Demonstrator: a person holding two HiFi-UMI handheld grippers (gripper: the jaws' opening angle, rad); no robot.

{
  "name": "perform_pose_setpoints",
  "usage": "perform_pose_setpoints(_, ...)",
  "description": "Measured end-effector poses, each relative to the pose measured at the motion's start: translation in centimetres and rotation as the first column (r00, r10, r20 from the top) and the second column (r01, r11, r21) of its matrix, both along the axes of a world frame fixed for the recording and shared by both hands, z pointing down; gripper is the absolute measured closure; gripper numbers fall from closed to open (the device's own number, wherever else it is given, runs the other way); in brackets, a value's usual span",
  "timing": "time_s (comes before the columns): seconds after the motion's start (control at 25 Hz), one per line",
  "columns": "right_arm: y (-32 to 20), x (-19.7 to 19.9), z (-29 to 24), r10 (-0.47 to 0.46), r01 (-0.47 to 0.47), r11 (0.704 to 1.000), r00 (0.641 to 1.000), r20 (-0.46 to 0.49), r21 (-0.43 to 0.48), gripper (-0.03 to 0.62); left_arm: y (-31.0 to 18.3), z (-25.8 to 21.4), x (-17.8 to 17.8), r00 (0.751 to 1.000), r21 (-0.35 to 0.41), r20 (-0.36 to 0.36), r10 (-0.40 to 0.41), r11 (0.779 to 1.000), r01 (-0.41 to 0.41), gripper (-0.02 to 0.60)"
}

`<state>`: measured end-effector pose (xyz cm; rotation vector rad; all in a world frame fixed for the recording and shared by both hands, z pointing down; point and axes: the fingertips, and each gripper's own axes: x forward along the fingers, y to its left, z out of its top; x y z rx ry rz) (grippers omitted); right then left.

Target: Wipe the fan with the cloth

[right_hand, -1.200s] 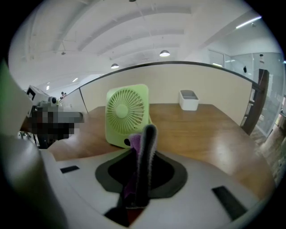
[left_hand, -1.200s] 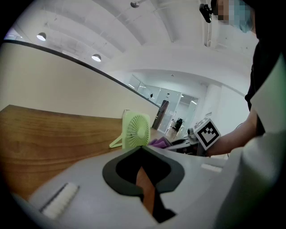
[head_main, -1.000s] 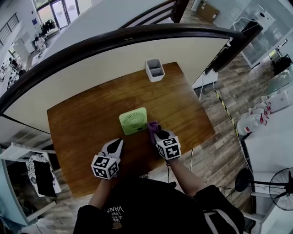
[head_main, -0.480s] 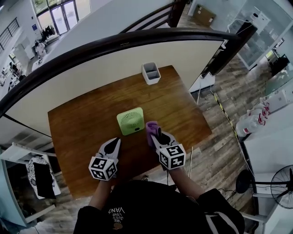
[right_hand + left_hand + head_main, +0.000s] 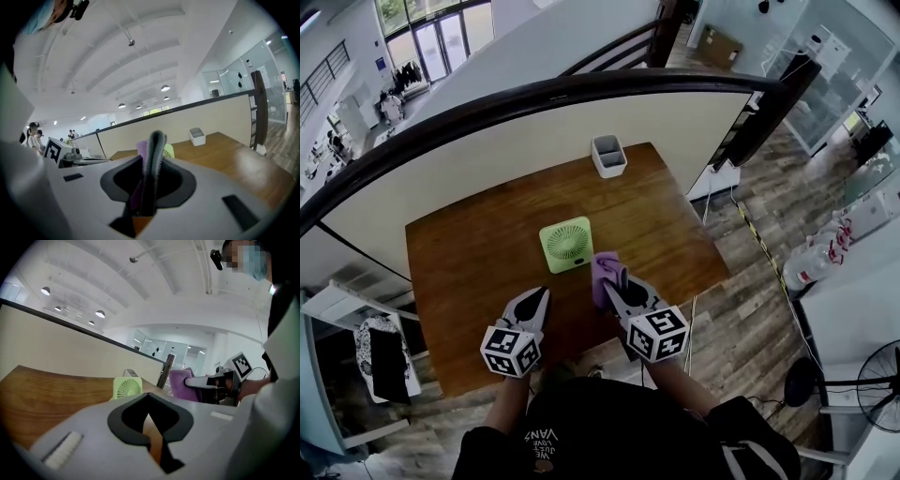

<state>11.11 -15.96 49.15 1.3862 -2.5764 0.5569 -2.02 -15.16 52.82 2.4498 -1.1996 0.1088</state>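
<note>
A small light-green square fan [image 5: 566, 244] lies flat in the middle of the wooden table [image 5: 459, 253]; it also shows in the left gripper view as the fan [image 5: 127, 387]. My right gripper [image 5: 612, 278] is shut on a purple cloth [image 5: 603, 270], lifted just in front and to the right of the fan; the cloth [image 5: 142, 148] pokes up between its jaws. The left gripper [image 5: 541, 295] is shut and empty, held in the air near the table's front edge, left of the cloth [image 5: 182, 384].
A white two-compartment holder [image 5: 608, 155] stands at the table's far edge. A cream partition with a dark rail [image 5: 534, 94] runs behind the table. Wooden floor [image 5: 750, 291] lies to the right, with a standing fan [image 5: 878, 384] at the lower right.
Both grippers have risen off the table toward me. The right one has lifted the purple cloth away from the fan's edge.
</note>
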Motion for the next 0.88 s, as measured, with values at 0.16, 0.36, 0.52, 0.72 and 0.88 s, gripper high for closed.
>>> perform_pose_setpoints(0.16, 1.8, 0.2, 0.1, -0.002, 0.002, 1.0, 1.0, 0.013, -0.008, 0.51, 1.8, -0.3, 0.4, 1.0, 0.009, 0.001, 0.001, 1.0, -0.001, 0.571)
perform_pose_setpoints(0.36, 3.9, 0.8, 0.4, -0.009, 0.009, 1.0, 1.0, 0.012, -0.013, 0.51, 3.8, -1.2, 1.1, 1.0, 0.052, -0.001, 0.003, 0.999, -0.003, 0.571)
perform_pose_setpoints(0.52, 5.0, 1.3, 0.3, -0.015, 0.016, 1.0, 1.0, 0.008, -0.004, 0.51, 4.9, -1.6, 1.3, 1.0, 0.061, 0.016, 0.013, 0.998, -0.014, 0.571)
perform_pose_setpoints(0.72, 6.0, 1.3, 0.2, -0.037, 0.037, 0.999, 0.999, 0.011, 0.004, 0.51, 5.7, -1.8, 1.3, 0.999, 0.068, 0.037, 0.004, 0.998, -0.006, 0.571)
perform_pose_setpoints(0.88, 6.6, 0.8, 0.2, -0.059, 0.059, 0.998, 0.998, 0.014, 0.004, 0.51, 6.5, -1.6, 1.8, 0.999, 0.059, 0.043, 0.013, 0.998, -0.016, 0.571)
